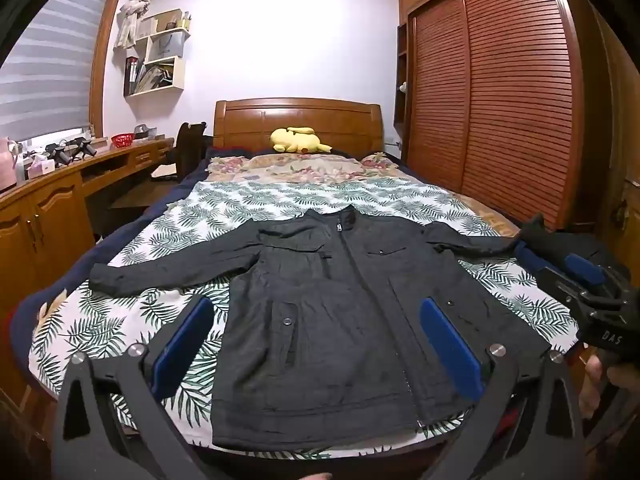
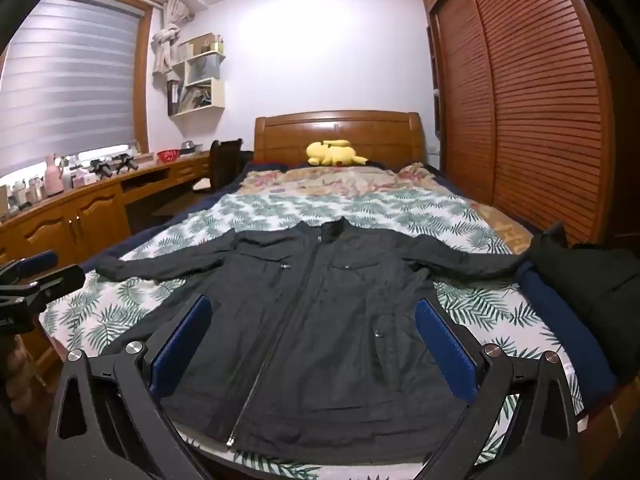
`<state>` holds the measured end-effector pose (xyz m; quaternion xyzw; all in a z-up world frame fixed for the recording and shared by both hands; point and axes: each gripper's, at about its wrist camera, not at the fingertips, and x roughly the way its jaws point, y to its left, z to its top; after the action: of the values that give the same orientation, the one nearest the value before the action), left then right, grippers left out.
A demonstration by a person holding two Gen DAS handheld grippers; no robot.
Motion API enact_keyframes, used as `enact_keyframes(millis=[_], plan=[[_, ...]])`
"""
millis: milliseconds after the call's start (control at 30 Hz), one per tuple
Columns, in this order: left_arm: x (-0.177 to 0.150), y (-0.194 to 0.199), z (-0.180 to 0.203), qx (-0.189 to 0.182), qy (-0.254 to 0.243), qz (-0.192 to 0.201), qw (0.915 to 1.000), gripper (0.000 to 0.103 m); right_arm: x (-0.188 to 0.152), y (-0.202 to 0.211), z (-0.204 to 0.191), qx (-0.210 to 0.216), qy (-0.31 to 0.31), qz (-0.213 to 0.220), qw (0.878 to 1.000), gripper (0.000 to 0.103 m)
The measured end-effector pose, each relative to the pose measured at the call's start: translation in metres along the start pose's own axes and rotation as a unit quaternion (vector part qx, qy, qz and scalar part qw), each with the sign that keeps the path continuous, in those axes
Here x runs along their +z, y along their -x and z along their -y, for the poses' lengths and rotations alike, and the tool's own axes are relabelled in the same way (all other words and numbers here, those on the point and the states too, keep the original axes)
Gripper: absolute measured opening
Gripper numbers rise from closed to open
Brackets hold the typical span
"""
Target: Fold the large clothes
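Two tools hover above the foot of the bed (image 1: 132,312), each with its blue-padded fingers spread wide and nothing between them: the left tool (image 1: 316,344) over the jacket's left half, the right tool (image 2: 312,344) over its right half. The dark jacket (image 1: 336,320) lies face up and zipped on the leaf-print bedspread, collar toward the headboard (image 1: 296,120), hem at the near edge, both sleeves stretched out sideways. The right sleeve's cuff reaches a pile of dark clothing (image 2: 592,292) at the bed's right edge.

The garment appears fully laid out and no fold has begun, so the step in hand is judged to be the first grasp. To do it well, each tool should probably take one layer-stack cleanly: a pinch at the cuff or shoulder seam rather than mid-panel, pads closing flat on the cloth without catching the bedspread beneath. Lifting the sleeve only slightly and carrying it across the chest keeps the body panel smooth. The right cuff should be freed from the neighbouring pile first.
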<state>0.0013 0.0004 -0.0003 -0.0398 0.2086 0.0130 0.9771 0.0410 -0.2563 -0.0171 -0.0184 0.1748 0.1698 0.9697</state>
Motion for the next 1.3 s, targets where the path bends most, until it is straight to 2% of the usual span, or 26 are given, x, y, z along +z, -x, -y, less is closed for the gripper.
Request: enact_keyframes(millis=[600,1300], plan=[[-0.004,0.005,-0.010,0.003,-0.003,0.006,1.0000,0.103,0.002,0.003,0.001,0.002,-0.005,0.002,1.000,0.103],[-0.001,0.007,-0.001,0.006,-0.005,0.007,0.9999,0.103,0.004,0.007,-0.001,0.002,-0.005,0.002,1.000,0.103]])
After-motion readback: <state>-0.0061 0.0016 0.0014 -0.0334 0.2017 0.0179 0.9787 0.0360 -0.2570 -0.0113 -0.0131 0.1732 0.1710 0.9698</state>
